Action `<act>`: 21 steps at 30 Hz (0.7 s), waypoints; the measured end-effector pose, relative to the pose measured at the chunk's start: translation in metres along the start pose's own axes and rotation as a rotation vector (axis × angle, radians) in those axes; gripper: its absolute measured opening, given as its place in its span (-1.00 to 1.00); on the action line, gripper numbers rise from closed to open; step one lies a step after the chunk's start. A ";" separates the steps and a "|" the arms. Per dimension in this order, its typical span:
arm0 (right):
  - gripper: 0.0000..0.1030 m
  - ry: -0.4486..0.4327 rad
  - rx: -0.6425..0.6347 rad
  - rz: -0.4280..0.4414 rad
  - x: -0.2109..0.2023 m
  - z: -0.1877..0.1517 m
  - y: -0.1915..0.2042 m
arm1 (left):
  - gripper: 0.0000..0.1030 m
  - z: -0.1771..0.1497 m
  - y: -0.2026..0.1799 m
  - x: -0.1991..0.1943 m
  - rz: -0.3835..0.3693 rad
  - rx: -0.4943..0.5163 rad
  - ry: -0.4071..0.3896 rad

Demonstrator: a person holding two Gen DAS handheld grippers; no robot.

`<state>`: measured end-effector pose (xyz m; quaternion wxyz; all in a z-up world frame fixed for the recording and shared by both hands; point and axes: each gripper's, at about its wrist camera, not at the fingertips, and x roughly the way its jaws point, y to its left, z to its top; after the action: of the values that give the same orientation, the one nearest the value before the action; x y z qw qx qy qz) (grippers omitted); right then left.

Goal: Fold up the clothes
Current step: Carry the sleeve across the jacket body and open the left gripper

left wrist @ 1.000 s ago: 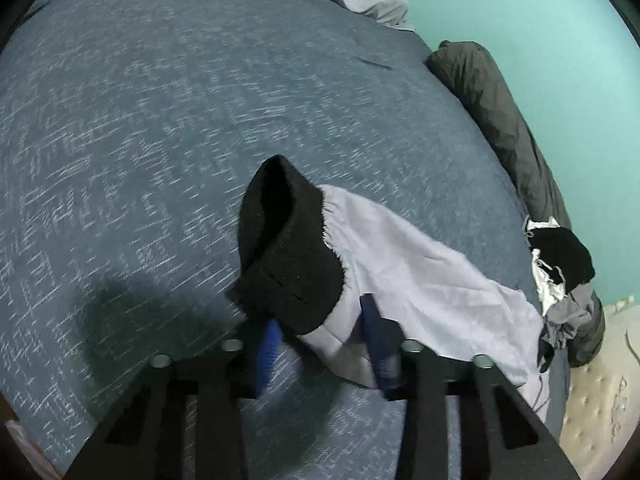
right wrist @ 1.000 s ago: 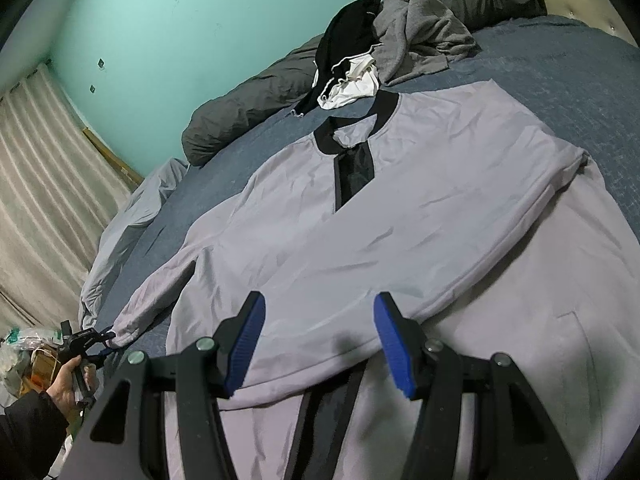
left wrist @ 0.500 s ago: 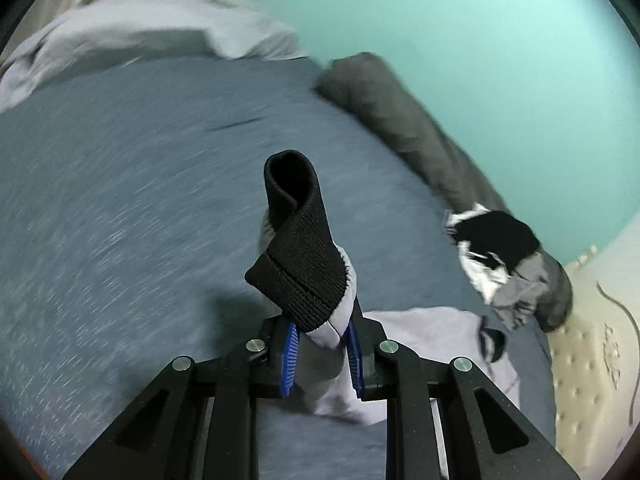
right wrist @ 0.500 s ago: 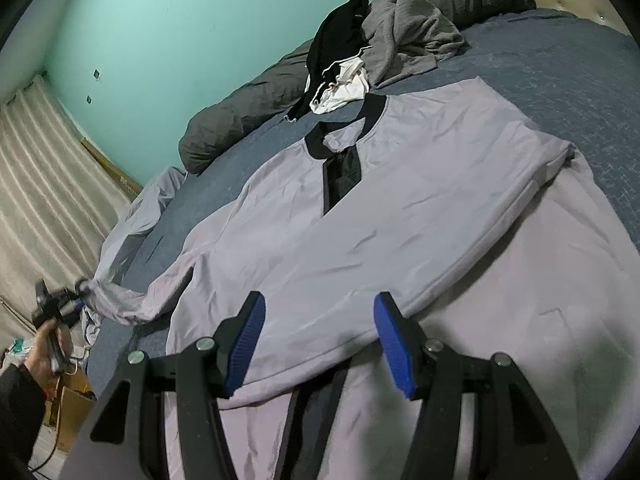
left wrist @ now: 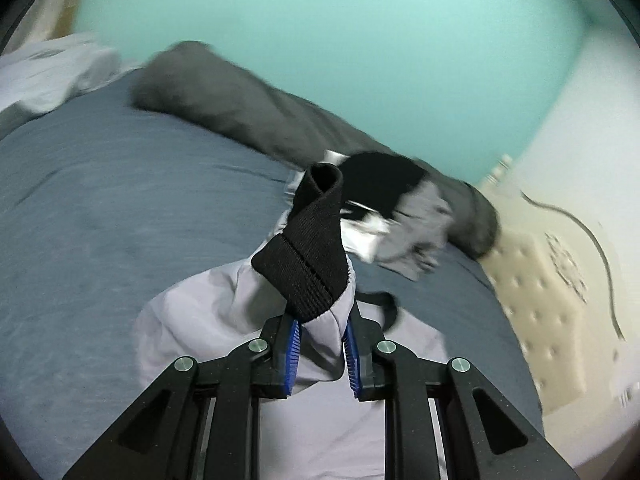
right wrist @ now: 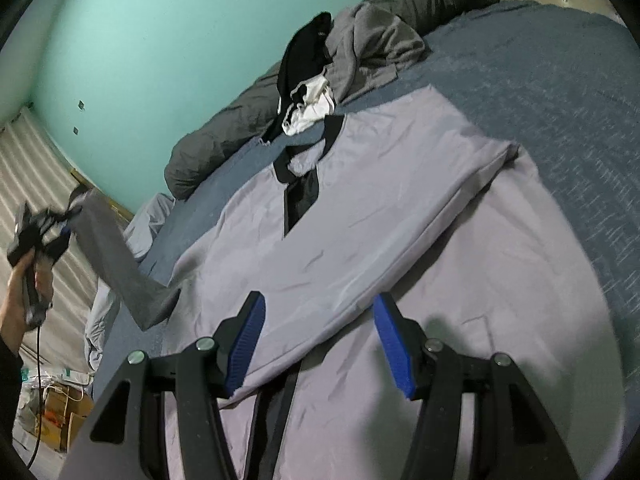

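On the blue-grey bedspread (right wrist: 560, 92) a pale lilac long-sleeved top (right wrist: 360, 208) lies face up, its black collar and placket (right wrist: 298, 196) pointing toward the far side of the bed; its right sleeve is already folded across the chest. Left gripper (left wrist: 320, 342): blue pads clenched on the other sleeve just behind its black ribbed cuff (left wrist: 310, 248), which stands up above the fingers and blocks part of the left wrist view. Seen from the right wrist camera, that sleeve (right wrist: 116, 256) is lifted clear of the bed and runs taut up to the left gripper, held in the person's hand (right wrist: 24, 292) beyond the bed's edge. Right gripper (right wrist: 320, 344): jaws released and wide apart, hanging over the lower hem of the top, nothing between the pads; contact with the cloth cannot be determined. Near the collar sits a heap of other clothes (right wrist: 340, 64), black, white and grey, just beside the neckline. A dark grey rolled duvet (right wrist: 224, 136) lies along the teal wall (right wrist: 160, 32). A tufted cream headboard (left wrist: 552, 280) stands beyond the heap. Striped curtains (right wrist: 36, 168) hang at the left, and cardboard boxes (right wrist: 64, 416) sit on the floor below them.
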<state>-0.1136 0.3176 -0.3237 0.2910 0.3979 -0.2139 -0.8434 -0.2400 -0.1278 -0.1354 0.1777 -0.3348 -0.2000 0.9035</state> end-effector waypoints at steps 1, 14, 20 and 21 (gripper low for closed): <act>0.11 -0.006 -0.007 -0.003 -0.004 0.001 -0.001 | -0.61 -0.002 -0.020 0.010 -0.024 0.029 0.013; 0.11 -0.100 0.073 -0.048 -0.056 0.021 -0.045 | -0.60 -0.157 -0.248 0.136 -0.296 0.399 0.325; 0.11 -0.103 0.128 -0.085 -0.067 0.025 -0.069 | -0.23 -0.235 -0.246 0.174 -0.269 0.401 0.453; 0.11 -0.098 0.136 -0.090 -0.067 0.025 -0.072 | 0.02 -0.241 -0.243 0.176 -0.264 0.396 0.463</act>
<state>-0.1221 0.4184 -0.3155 0.2144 0.3843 -0.2666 -0.8575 -0.1571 0.2185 -0.2804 0.3958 -0.4615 -0.0164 0.7938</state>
